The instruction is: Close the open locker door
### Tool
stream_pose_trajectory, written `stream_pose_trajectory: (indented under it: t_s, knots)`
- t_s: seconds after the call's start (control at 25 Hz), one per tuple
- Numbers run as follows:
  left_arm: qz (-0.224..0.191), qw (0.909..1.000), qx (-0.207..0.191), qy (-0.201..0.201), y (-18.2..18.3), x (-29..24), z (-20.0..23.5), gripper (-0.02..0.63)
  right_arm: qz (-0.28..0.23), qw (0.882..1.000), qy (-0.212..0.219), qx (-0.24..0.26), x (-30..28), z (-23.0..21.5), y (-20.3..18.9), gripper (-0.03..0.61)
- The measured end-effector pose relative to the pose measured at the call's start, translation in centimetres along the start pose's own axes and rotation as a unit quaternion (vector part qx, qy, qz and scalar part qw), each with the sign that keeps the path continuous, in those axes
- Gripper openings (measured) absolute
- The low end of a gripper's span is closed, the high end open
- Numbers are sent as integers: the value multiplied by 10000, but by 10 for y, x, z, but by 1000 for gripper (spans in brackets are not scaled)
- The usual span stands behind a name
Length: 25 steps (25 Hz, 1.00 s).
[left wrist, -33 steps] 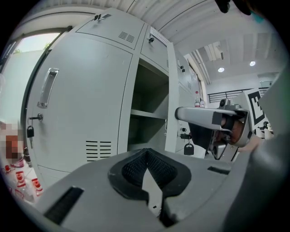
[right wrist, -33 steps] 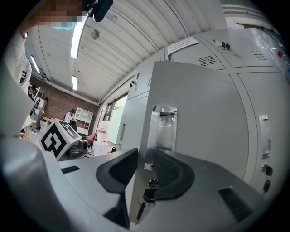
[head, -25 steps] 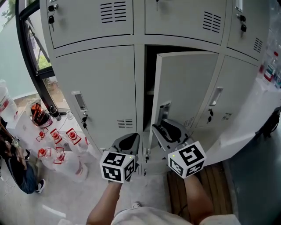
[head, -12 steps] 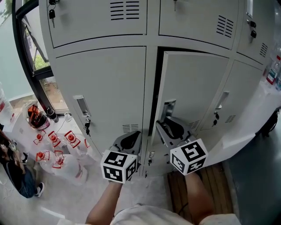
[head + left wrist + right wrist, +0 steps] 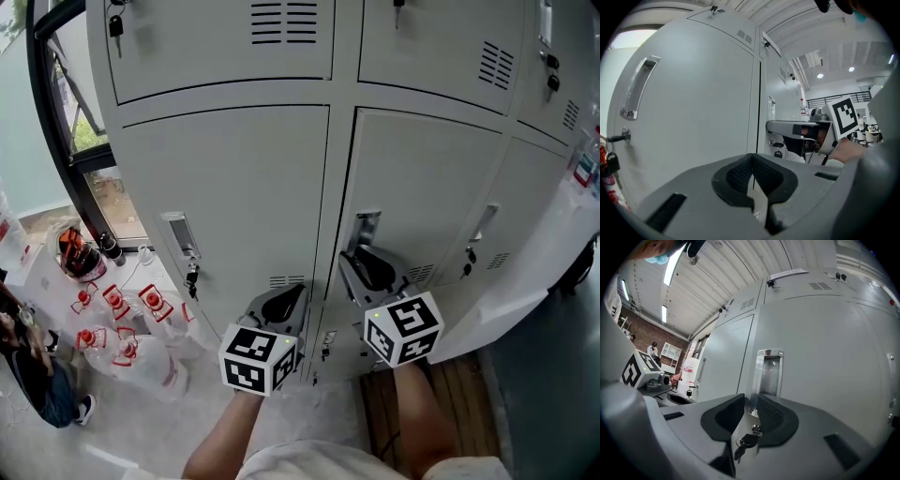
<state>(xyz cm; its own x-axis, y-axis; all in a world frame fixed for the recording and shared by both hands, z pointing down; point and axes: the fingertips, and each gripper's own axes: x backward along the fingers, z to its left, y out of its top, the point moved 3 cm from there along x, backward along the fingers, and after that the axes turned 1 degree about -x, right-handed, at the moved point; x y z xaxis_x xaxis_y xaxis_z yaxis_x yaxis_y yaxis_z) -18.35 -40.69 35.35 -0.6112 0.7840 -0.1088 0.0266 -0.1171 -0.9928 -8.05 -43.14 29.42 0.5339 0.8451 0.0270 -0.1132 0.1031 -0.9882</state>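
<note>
The grey locker door (image 5: 427, 187) now lies flush with its neighbours, with only a thin dark seam along its left edge. My right gripper (image 5: 362, 266) is against the door just below its recessed metal handle (image 5: 365, 228). Its jaws are closing. In the right gripper view the handle's lower end (image 5: 767, 376) and a hanging key (image 5: 745, 442) show in the narrow gap of the right gripper (image 5: 751, 411), and the pads do not visibly press on them. My left gripper (image 5: 286, 303) hovers low before the left-hand locker (image 5: 693, 117). It is shut and empty (image 5: 751, 161).
Several clear bottles with red labels (image 5: 131, 323) lie on the floor at the left, beside a dark window frame (image 5: 56, 112). A person sits at the far left (image 5: 37, 375). Wooden boards (image 5: 445, 394) lie under my right arm. A white panel (image 5: 525, 281) leans at the right.
The door has swung from ajar to flush and the dark opening beside it is gone. My right gripper moved forward with the door. The left gripper barely moved.
</note>
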Motion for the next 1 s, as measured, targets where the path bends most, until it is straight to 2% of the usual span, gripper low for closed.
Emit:
stream_pose_trajectory:
  t_s: [0.44, 1.0]
  knots:
    - [-13, 10000, -23, -26, -1, -9, 7, 6, -27, 9997, -256, -50, -18, -10, -1, 71]
    - [-7, 10000, -27, -23, -5, -13, 5, 6, -148, 9997, -213, 9, -8, -4, -1, 72]
